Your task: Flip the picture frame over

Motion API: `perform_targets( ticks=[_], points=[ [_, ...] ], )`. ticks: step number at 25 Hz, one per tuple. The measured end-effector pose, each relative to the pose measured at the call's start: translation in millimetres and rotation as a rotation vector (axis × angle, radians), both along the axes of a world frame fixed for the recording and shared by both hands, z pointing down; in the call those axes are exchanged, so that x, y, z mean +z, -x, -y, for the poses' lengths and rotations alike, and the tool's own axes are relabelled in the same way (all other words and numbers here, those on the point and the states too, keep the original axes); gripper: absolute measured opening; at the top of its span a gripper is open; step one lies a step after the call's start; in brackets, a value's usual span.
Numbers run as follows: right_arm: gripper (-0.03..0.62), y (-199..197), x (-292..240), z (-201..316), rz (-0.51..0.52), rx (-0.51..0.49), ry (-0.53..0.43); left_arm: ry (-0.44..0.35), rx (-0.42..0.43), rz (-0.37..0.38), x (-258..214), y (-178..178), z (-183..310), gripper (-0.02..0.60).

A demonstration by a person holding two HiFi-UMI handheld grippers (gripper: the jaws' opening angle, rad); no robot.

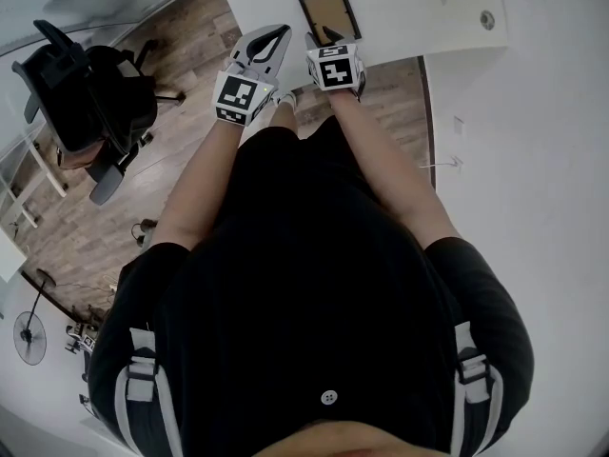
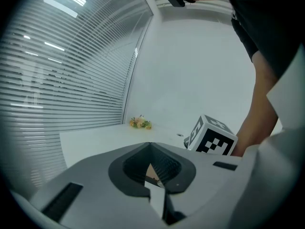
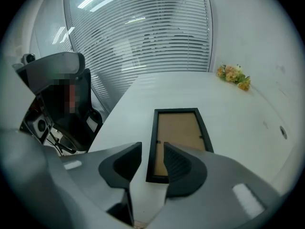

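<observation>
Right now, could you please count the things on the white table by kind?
Picture frame: 1
Bunch of flowers: 1
Round grey fitting: 1
Total: 3

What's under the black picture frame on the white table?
The black rectangular picture frame lies flat on the white table, brown backing board up. Its front faces down, covered, so nothing beneath can be seen; only tabletop shows around it.
</observation>
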State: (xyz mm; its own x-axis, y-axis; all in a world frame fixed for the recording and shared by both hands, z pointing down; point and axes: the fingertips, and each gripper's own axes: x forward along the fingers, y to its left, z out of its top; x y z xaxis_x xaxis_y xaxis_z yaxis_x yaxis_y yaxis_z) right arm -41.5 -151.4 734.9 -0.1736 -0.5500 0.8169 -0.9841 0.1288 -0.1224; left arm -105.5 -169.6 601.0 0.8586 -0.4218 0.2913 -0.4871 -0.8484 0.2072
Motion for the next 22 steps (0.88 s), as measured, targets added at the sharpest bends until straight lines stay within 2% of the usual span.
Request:
perform_targets(
  ticks=[10,13,18,22],
  points=[
    [0.129,5.3,13.9,-0.9,-0.036,-0.017,0.099,0.04,-0.031,0.029,10.4,11.5,-4.8,0.005],
    [0.101,4.1,14.3,3.2,-0.067,-0.021,0.111,0.045,-0.037,0.037,10.5,14.2,-3.5,0.005],
    [0.097,6.9,12.2,7.2,-0.092,-0.011,0.139,0.03,-0.054,-0.001,6.8,14.9,1.3,0.005],
    [0.074,8.9,11.3,6.7,-0.088,-0.007,0.151,0.02,-0.054,-0.001,-0.2,14.8,3.4,0.005]
  ],
)
